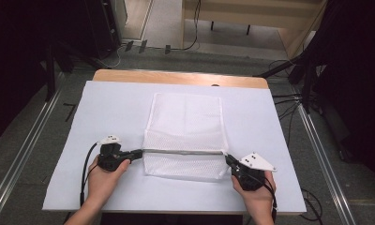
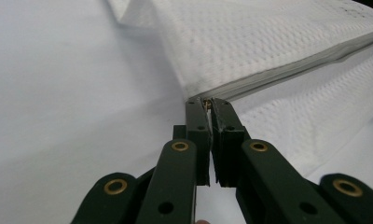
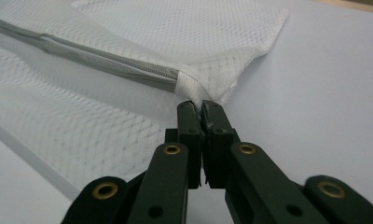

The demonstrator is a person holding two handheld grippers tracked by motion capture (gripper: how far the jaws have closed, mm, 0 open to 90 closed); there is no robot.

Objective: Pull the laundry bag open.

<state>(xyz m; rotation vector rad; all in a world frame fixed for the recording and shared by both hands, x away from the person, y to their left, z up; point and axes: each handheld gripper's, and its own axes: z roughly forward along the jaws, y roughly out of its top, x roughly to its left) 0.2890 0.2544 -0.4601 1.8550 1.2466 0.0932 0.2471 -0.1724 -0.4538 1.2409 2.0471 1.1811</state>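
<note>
A white mesh zippered laundry bag (image 1: 185, 136) lies flat near the middle of a table covered with a white sheet (image 1: 106, 112), with bare wooden edge of the table (image 1: 176, 76) showing past the bag's far end. A grey zipper (image 1: 183, 151) runs straight across the bag close to its near end, pulled taut between the two grippers.

Left gripper (image 1: 138, 153) sits at the bag's left edge, at the zipper's left end. In the left gripper view the jaws of this gripper (image 2: 209, 103) are pressed together, pinching the zipper end (image 2: 268, 77) or the fabric right at it; which exactly is too small to tell. The person's left hand (image 1: 101, 180) holds it from the near side of the bag.

Right gripper (image 1: 228, 159) sits at the bag's right edge, at the zipper's right end. In the right gripper view its jaws (image 3: 201, 107) are closed on the white mesh corner (image 3: 194, 86) just past where the grey zipper (image 3: 105, 58) stops. The person's right hand (image 1: 256, 192) holds it, near the bag's near-right corner.

The bag's mesh (image 2: 268, 32) rises slightly along the zipper line and lies loose on both sides of it. The part of the bag nearer than the zipper (image 1: 183, 166) rests flat on the sheet between the two hands.
</note>
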